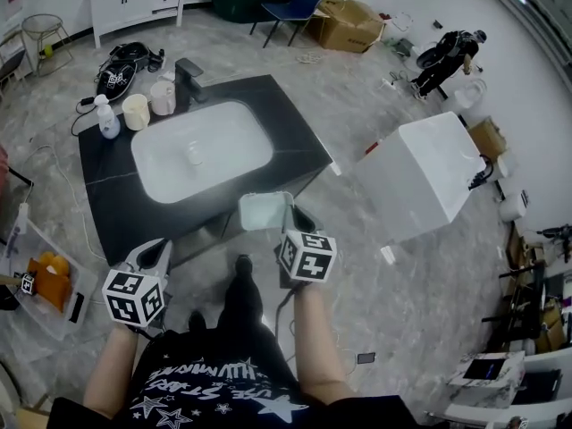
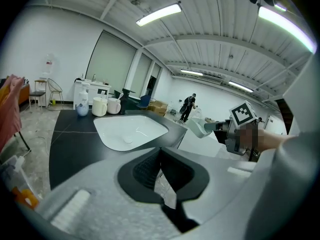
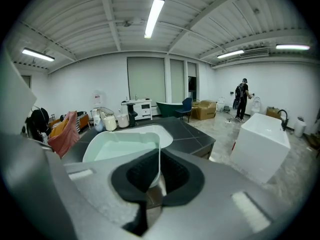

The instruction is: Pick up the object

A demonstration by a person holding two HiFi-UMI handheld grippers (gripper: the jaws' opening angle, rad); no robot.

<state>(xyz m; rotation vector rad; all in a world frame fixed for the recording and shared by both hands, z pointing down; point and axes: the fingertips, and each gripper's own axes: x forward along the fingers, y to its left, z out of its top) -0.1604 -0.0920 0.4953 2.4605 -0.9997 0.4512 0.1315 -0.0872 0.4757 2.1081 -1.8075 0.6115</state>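
Note:
A pale green square tub (image 1: 264,211) hangs in the air just off the front edge of the black counter (image 1: 284,123). My right gripper (image 1: 291,214) is shut on the tub's right wall. In the right gripper view the thin rim of the tub (image 3: 120,146) runs straight between the black pads (image 3: 176,176). My left gripper (image 1: 159,252) hovers lower left of it, over the floor, holding nothing. Its pads (image 2: 145,170) look shut, with only a thin sliver of floor between them. From the left gripper view the tub (image 2: 199,129) and the right gripper (image 2: 220,128) are out to the right.
The counter holds a white sink basin (image 1: 201,150), a black faucet (image 1: 190,77), two cream cups (image 1: 136,112) and a bottle (image 1: 107,119). A white box (image 1: 420,177) stands on the floor at right. A crate with orange items (image 1: 49,280) lies at left. A person (image 1: 447,59) stands far back.

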